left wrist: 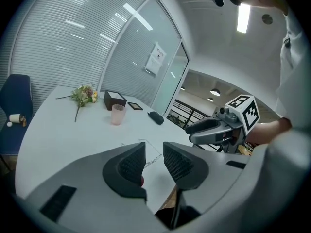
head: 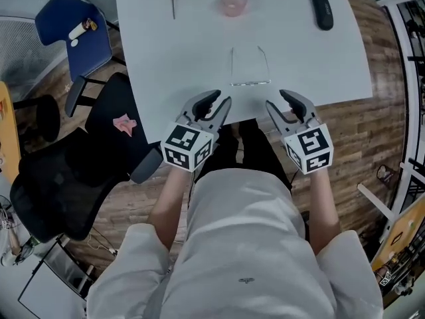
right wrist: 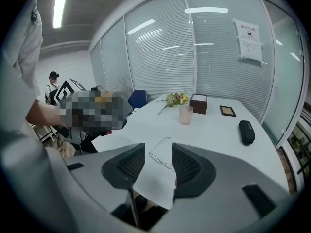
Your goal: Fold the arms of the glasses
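- And here we are: the glasses (head: 250, 83) lie on the white table (head: 166, 58) near its front edge, arms unfolded and pointing away from the person.
- Left hand-held gripper (head: 219, 101) hovers just short of that edge, jaws a narrow gap apart, nothing pinched.
- Right hand-held gripper (head: 277, 101) is level with it on the other side, jaws spread wider, empty too; the glasses show through its gap, farther out on the table.
- Far back, a pink cup (head: 234, 2) and a black case (head: 323, 10).
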